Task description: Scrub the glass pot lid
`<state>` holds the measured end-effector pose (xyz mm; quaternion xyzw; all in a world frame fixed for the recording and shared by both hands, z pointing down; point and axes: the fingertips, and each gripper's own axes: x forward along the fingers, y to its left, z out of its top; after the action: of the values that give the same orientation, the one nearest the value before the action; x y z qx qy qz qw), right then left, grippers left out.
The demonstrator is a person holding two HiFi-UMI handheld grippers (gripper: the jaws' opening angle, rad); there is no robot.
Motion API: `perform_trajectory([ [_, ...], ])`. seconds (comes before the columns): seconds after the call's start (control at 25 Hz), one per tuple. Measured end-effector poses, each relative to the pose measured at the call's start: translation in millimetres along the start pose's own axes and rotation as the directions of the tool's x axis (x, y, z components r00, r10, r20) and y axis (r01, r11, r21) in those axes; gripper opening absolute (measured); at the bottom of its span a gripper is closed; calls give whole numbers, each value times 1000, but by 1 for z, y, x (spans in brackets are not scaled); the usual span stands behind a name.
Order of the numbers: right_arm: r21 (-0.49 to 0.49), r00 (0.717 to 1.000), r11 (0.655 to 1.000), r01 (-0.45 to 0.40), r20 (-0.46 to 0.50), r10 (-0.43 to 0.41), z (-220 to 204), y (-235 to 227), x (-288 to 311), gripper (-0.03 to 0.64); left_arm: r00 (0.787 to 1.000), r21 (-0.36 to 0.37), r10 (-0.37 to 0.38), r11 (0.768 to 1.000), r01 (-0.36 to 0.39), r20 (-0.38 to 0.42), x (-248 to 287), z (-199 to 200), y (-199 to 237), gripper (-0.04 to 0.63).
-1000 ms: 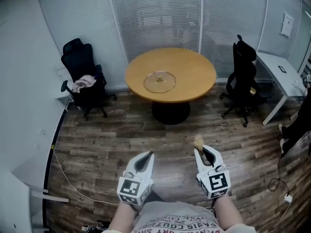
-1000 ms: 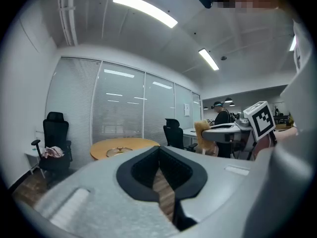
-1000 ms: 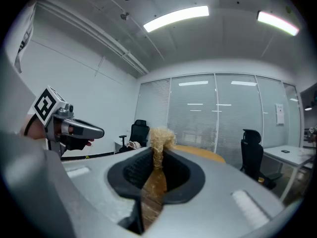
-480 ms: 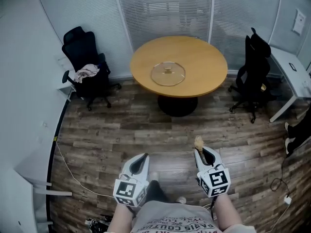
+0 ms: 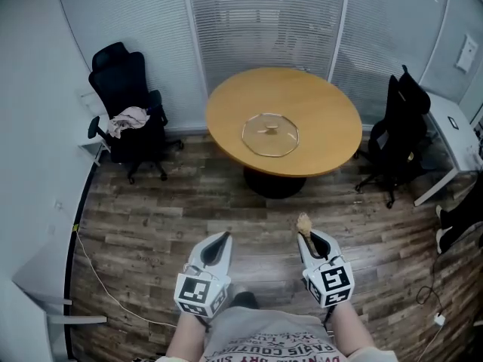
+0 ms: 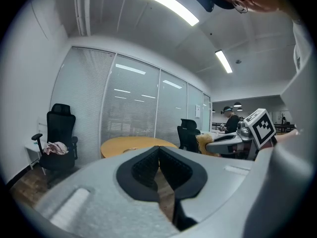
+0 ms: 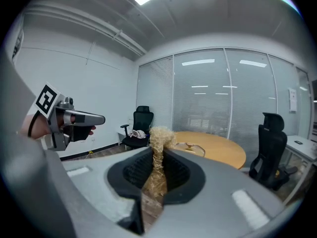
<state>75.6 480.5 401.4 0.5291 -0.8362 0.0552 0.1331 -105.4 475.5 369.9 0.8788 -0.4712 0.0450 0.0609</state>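
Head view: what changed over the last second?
The table with the glass lid looks larger and further right: the person has walked closer. Nothing was picked up or let go. The right gripper still clamps the scrubber, the left gripper stays shut and empty, and the glass lid lies untouched on the table.

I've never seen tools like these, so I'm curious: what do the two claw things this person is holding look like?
Each is a pale grey shell tapering to a point, the left claw and right claw alike. Black textured pads line the inside of the jaws. Near each wrist sits a cube with black-and-white square markers. The person wears a light shirt with printed lettering.
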Motion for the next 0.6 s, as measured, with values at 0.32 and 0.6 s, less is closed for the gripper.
perform_trajectory([
  [0.32, -9, 1000, 1000, 18, -24, -19, 37, 27, 91, 54, 999, -28, 33, 999, -33, 9, 23, 18, 119, 8],
  [0.6, -12, 999, 1000, 5, -48, -6, 35, 18, 143, 54, 997, -60, 79, 995, -80, -22, 43, -1, 163, 8],
])
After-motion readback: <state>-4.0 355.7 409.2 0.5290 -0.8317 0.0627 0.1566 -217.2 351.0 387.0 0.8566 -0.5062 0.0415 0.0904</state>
